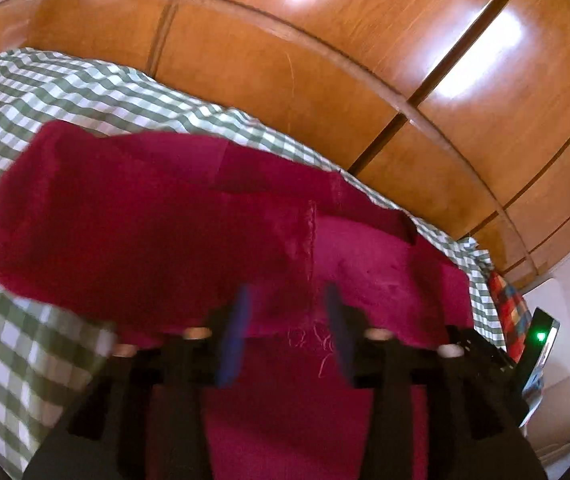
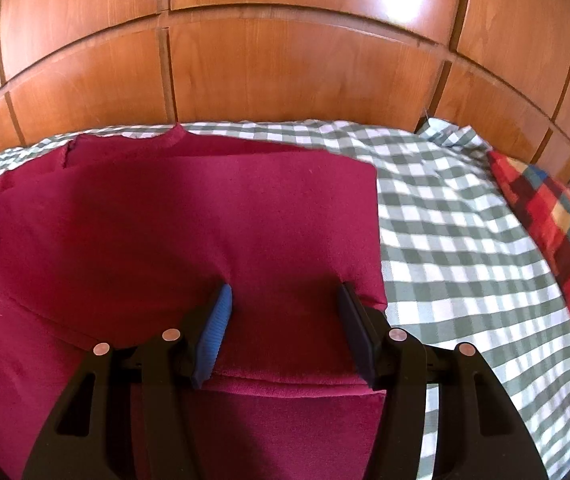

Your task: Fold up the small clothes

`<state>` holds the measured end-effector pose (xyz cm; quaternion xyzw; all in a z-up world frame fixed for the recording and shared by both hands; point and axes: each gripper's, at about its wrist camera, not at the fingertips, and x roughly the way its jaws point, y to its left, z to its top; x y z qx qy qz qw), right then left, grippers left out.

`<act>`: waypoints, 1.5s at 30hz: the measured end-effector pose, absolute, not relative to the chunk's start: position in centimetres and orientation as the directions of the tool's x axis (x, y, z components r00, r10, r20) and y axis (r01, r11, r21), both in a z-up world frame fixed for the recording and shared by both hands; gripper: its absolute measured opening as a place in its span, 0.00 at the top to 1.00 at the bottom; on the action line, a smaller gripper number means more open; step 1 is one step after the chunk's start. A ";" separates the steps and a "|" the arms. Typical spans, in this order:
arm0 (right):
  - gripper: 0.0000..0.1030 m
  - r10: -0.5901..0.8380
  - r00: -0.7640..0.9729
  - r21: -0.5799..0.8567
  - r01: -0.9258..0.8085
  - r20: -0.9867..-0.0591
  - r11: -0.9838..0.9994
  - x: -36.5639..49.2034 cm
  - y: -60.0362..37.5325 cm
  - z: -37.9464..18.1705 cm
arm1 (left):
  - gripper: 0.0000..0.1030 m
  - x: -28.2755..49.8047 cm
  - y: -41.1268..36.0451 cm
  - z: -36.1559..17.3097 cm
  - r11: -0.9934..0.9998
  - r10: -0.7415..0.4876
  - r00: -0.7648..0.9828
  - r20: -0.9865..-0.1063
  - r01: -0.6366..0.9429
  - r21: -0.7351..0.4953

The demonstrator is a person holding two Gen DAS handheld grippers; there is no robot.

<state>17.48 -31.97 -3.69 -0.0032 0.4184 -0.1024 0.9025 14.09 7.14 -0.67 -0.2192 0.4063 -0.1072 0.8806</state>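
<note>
1. Garment: maroon top [image 2: 189,216] lies partly folded on the checked bedsheet [image 2: 445,240].
2. Right gripper [image 2: 285,300] jaws wide, pressing fabric; left gripper [image 1: 289,308] jaws apart, empty.
3. Next, probably: grip an edge, fold over.

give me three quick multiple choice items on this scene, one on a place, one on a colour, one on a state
1. Where does the garment lie?
A. on the checked sheet
B. on a wooden floor
C. in a basket

2. What colour is the garment?
A. navy
B. dark red
C. white

3. How stands the right claw?
A. shut on a sock
B. out of view
C. open, with cloth between its fingers

Key:
1 A, green-and-white checks show round the garment's edges.
2 B, it is crimson in both views.
3 C, the fingers stand wide apart, pressing into the folded corner of the garment.
</note>
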 end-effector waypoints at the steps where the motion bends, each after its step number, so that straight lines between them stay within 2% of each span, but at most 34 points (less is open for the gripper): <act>1: 0.47 -0.147 0.648 -0.054 0.161 -0.748 0.985 17.3 -31.4 -2.8 | 0.54 13.6 7.1 -0.8 0.884 -0.360 0.656 -0.664 0.011 -0.468; 3: 0.47 -0.040 0.670 0.038 0.101 -0.741 0.994 17.2 -30.1 -1.3 | 0.54 12.4 7.5 -1.0 0.892 -0.348 0.664 -0.661 0.017 -0.452; 7: 0.47 0.334 0.604 0.325 -0.130 -0.723 0.937 18.0 -24.9 0.1 | 0.54 9.7 8.0 -1.7 0.919 -0.297 0.678 -0.673 0.011 -0.394; 10: 0.47 0.480 0.520 0.422 -0.235 -0.706 0.875 19.0 -20.3 -0.1 | 0.54 8.1 8.5 -2.6 0.933 -0.261 0.683 -0.682 -0.004 -0.361; 13: 0.47 0.535 0.446 0.468 -0.260 -0.718 0.845 20.5 -16.2 -1.3 | 0.54 7.5 9.3 -4.1 0.934 -0.243 0.668 -0.703 -0.036 -0.357; 16: 0.47 0.525 0.375 0.470 -0.234 -0.764 0.851 22.6 -13.3 -3.0 | 0.55 7.4 10.2 -5.7 0.916 -0.267 0.661 -0.701 -0.051 -0.397; 17: 0.51 0.511 0.361 0.458 -0.228 -0.780 0.860 22.9 -12.5 -3.5 | 0.55 7.5 10.5 -6.0 0.908 -0.282 0.660 -0.696 -0.052 -0.416; 19: 0.86 0.442 0.384 0.381 -0.228 -0.811 0.896 23.1 -11.5 -3.7 | 0.55 7.8 10.7 -6.2 0.899 -0.295 0.659 -0.692 -0.053 -0.434; 22: 0.91 0.439 0.453 0.348 -0.273 -0.776 0.897 22.3 -11.2 -0.9 | 0.54 7.7 10.5 -6.5 0.901 -0.295 0.666 -0.685 -0.043 -0.431; 24: 0.98 0.429 0.510 0.310 -0.304 -0.746 0.901 21.8 -11.4 1.7 | 0.54 7.7 10.5 -6.6 0.902 -0.297 0.667 -0.684 -0.040 -0.430; 27: 0.98 0.431 0.573 0.295 -0.319 -0.697 0.901 21.8 -12.3 5.2 | 0.53 7.5 10.5 -6.7 0.902 -0.298 0.668 -0.682 -0.036 -0.430; 31: 0.98 0.366 0.679 0.223 -0.292 -0.637 0.930 21.5 -16.0 9.7 | 0.53 7.3 10.5 -6.8 0.902 -0.298 0.669 -0.681 -0.036 -0.430; 35: 0.98 0.283 0.731 0.196 -0.204 -0.622 0.959 21.2 -20.8 10.9 | 0.53 7.4 10.3 -6.7 0.904 -0.294 0.669 -0.683 -0.037 -0.425; 39: 0.98 0.191 0.729 0.201 -0.074 -0.657 0.977 20.6 -27.2 9.0 | 0.53 7.3 9.9 -6.7 0.908 -0.289 0.668 -0.686 -0.035 -0.417; 45: 0.98 0.055 0.632 0.161 0.113 -0.773 0.980 19.6 -34.6 1.8 | 0.51 7.5 9.1 -6.6 0.919 -0.275 0.664 -0.696 -0.032 -0.394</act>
